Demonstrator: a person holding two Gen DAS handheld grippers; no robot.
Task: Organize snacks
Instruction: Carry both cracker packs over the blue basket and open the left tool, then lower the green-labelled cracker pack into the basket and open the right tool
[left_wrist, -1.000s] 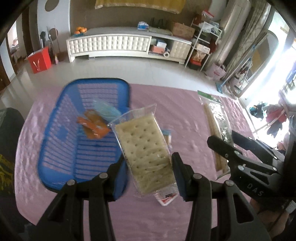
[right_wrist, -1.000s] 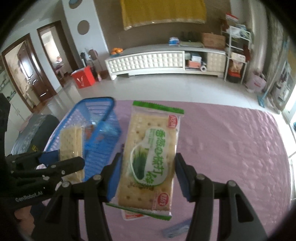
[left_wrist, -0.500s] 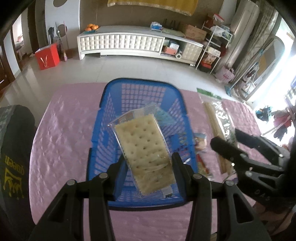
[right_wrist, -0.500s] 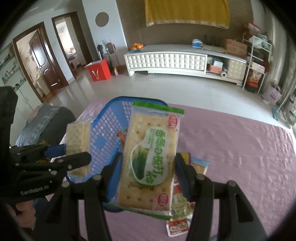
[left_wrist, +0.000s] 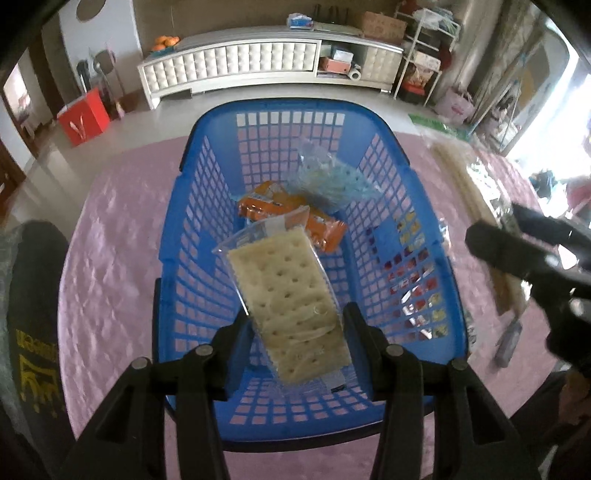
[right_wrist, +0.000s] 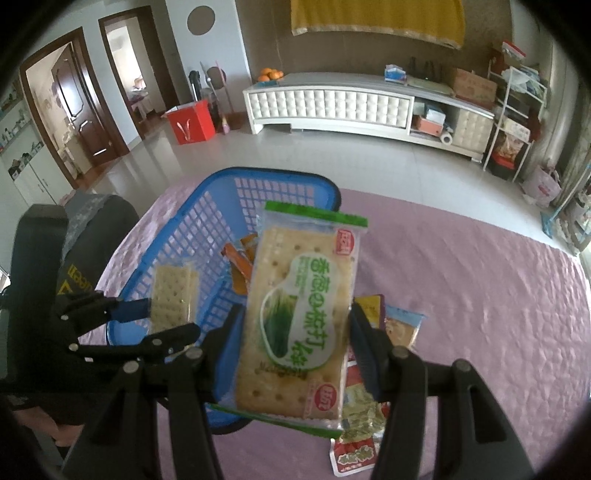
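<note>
My left gripper (left_wrist: 297, 328) is shut on a clear-wrapped cracker pack (left_wrist: 288, 299) and holds it above the inside of the blue basket (left_wrist: 177, 229). An orange snack pack (left_wrist: 325, 230) and a pale blue pack (left_wrist: 332, 181) lie in the basket. My right gripper (right_wrist: 295, 339) is shut on a green-labelled cracker pack (right_wrist: 299, 317), held up over the basket's right rim (right_wrist: 332, 192). The left gripper and its crackers also show in the right wrist view (right_wrist: 170, 299).
The basket stands on a pink tablecloth (right_wrist: 480, 295). Loose snack packets (right_wrist: 400, 325) lie on the cloth right of the basket. A long clear packet (left_wrist: 476, 192) lies at the far right. A dark chair (left_wrist: 33, 332) stands at the table's left edge.
Both grippers have moved left with their cracker packs. The left one went from beside the basket to above its inside; the right one now reaches the basket's right rim.
</note>
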